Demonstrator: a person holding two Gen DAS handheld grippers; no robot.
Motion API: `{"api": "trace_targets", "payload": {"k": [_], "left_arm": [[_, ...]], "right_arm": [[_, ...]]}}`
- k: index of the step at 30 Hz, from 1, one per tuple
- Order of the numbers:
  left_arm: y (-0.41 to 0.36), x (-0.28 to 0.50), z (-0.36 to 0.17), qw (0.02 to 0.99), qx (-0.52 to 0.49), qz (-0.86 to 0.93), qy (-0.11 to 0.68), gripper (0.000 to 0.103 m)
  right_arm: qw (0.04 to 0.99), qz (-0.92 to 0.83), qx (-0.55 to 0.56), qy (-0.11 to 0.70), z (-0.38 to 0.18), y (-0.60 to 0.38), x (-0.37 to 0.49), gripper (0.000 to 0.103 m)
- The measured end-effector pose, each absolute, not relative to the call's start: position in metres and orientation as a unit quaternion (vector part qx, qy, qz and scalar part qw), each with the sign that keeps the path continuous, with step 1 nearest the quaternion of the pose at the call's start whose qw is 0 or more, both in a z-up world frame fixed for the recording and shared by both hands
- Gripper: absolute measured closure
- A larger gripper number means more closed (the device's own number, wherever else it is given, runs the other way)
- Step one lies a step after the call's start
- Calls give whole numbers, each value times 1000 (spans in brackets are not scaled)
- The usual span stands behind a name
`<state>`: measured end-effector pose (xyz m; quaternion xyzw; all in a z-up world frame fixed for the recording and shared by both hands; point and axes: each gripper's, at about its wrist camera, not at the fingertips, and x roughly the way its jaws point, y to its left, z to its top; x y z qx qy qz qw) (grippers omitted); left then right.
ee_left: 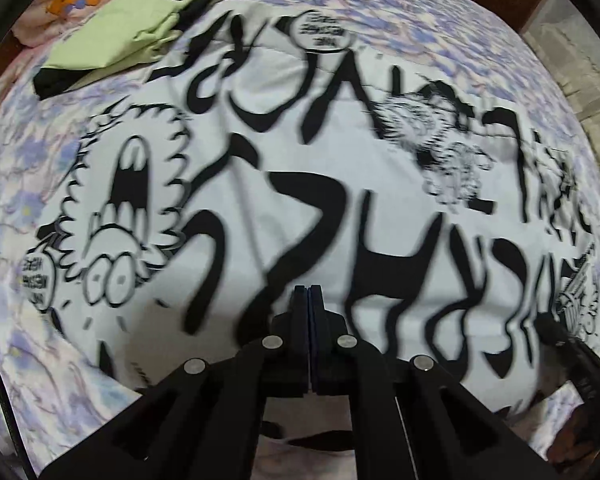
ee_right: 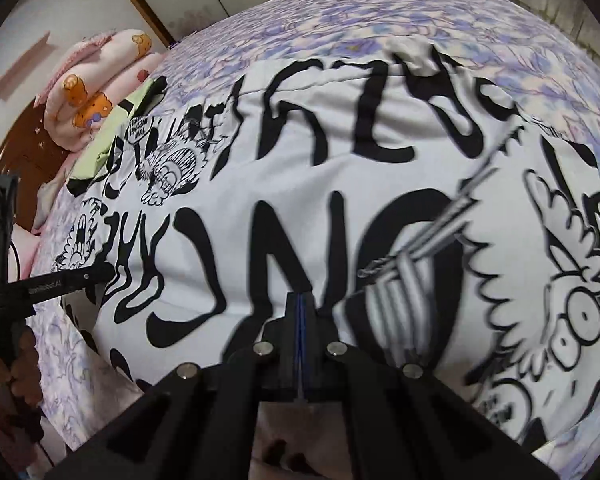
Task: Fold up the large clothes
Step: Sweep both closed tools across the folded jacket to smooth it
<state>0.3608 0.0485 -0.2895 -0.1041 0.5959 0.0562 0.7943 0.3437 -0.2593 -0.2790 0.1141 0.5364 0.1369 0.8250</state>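
A large white garment [ee_left: 340, 152] with bold black lettering and cartoon prints lies spread across the bed, also filling the right wrist view [ee_right: 260, 184]. My left gripper [ee_left: 309, 293] points steeply down over its near middle, jaws shut, and no cloth shows between the fingers. My right gripper [ee_right: 300, 299] hangs the same way over the big letters, shut, with only the blue pads showing in the seam. Each gripper appears in the other's view: the right gripper [ee_left: 546, 320] at the garment's right side, the left gripper [ee_right: 106, 276] at its left edge. Motion blurs both views.
A purple flowered bedsheet [ee_left: 440, 12] shows around the garment. A folded green and black garment [ee_left: 132, 28] lies at the far left, partly under the white one. A rolled pink blanket [ee_right: 96, 92] sits beyond it. A person's hand [ee_right: 16, 364] holds the left gripper's handle.
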Motion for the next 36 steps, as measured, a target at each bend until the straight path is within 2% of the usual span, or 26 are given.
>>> {"api": "trace_targets", "payload": {"k": [3, 8, 15, 18, 25, 36], "left_arm": [[66, 357, -294, 789, -80, 98, 601, 102], [95, 353, -294, 786, -122, 101, 598, 102], [107, 358, -294, 786, -110, 115, 597, 102], [104, 359, -292, 787, -104, 117, 597, 102], [111, 361, -288, 784, -79, 125, 602, 102], [149, 353, -283, 778, -47, 168, 603, 102]], "right_arm": [[829, 132, 99, 535, -276, -263, 341, 103], [839, 95, 92, 528, -270, -274, 342, 103], [840, 7, 113, 531, -274, -333, 345, 103], [843, -6, 89, 530, -273, -347, 344, 103], [844, -25, 44, 535, -272, -358, 340, 103], [840, -54, 30, 539, -265, -364, 333, 103]]}}
